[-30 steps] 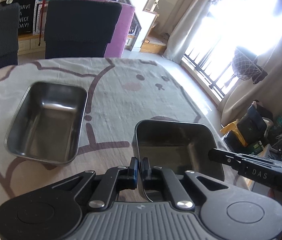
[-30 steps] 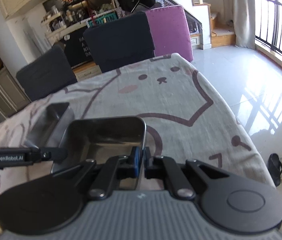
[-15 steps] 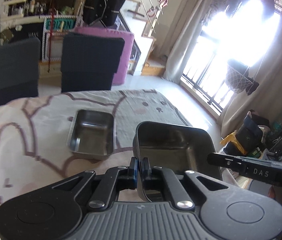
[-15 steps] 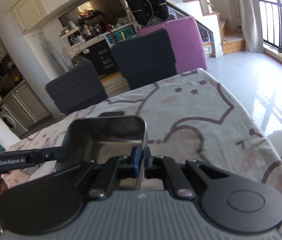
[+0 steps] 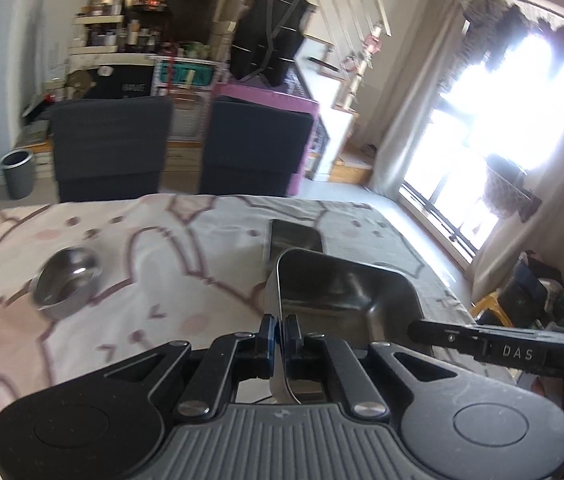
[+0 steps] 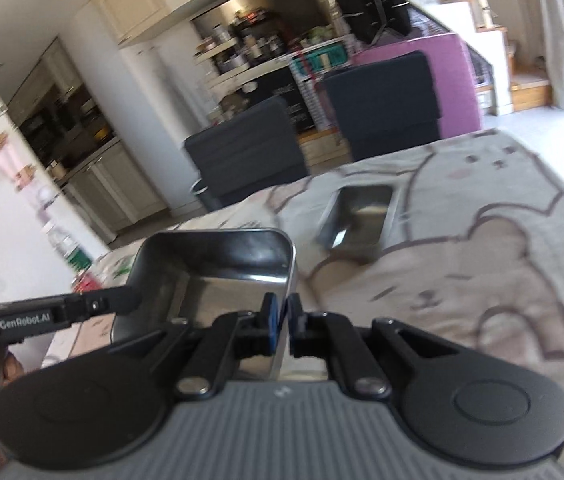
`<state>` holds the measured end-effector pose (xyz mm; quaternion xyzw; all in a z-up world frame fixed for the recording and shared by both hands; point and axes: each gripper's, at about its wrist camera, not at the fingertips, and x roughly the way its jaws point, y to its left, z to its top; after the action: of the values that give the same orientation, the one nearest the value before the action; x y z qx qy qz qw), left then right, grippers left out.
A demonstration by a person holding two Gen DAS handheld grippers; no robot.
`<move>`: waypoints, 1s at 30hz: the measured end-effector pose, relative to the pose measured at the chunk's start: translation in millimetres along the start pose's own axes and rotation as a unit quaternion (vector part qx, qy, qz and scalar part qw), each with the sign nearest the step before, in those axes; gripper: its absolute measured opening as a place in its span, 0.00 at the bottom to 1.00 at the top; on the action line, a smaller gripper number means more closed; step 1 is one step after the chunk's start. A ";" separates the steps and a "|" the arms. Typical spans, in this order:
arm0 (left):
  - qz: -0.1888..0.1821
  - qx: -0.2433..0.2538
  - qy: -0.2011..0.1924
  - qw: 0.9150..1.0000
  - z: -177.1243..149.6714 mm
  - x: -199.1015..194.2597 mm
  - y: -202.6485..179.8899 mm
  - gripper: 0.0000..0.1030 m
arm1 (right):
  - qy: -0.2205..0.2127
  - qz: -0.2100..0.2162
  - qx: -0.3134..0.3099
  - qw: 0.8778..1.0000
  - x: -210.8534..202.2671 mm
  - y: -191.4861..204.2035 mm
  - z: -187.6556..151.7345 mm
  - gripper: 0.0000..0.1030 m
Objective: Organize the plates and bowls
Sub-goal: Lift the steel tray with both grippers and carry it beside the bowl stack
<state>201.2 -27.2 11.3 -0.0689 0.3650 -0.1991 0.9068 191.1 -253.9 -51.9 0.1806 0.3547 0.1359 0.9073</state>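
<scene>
Both grippers hold one rectangular steel tray (image 5: 342,292) in the air above the table. My left gripper (image 5: 280,330) is shut on its left rim. My right gripper (image 6: 282,320) is shut on its right rim; the tray also shows in the right wrist view (image 6: 218,264). A second rectangular steel tray (image 5: 296,236) lies on the tablecloth beyond it and also shows in the right wrist view (image 6: 358,216). A round steel bowl (image 5: 67,280) sits on the cloth to the left.
The table wears a cartoon-bear cloth (image 5: 154,248). Two dark chairs (image 5: 110,148) stand at its far edge. A grey bin (image 5: 18,172) is on the floor. Bright windows are on the right.
Both grippers have lifted the held tray up and back from the table. The second tray now looks farther away, and the round bowl has come into view on the left.
</scene>
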 end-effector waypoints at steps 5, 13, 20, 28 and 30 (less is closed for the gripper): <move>0.021 -0.021 -0.002 1.000 -22.1 -28.8 39.5 0.04 | 0.022 0.025 -0.014 0.999 20.0 37.8 -15.3 0.07; 0.058 -0.049 0.003 0.997 -56.5 -56.8 97.1 0.04 | 0.076 0.055 -0.039 0.995 65.1 85.1 -43.8 0.07; 0.106 -0.088 0.023 0.990 -79.5 -66.5 140.0 0.05 | 0.125 0.066 -0.077 0.987 103.5 137.1 -74.3 0.08; 0.141 -0.101 0.048 0.984 -97.2 -70.4 168.3 0.05 | 0.166 0.075 -0.081 0.980 138.6 170.9 -97.1 0.08; 0.154 -0.098 0.057 0.982 -100.3 -66.8 173.9 0.05 | 0.176 0.078 -0.079 0.978 144.6 174.8 -99.7 0.09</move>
<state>142.4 160.8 -65.9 -0.0892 0.4399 -0.0237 0.8933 204.2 -19.6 -131.9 0.1086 0.4816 0.2632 0.8289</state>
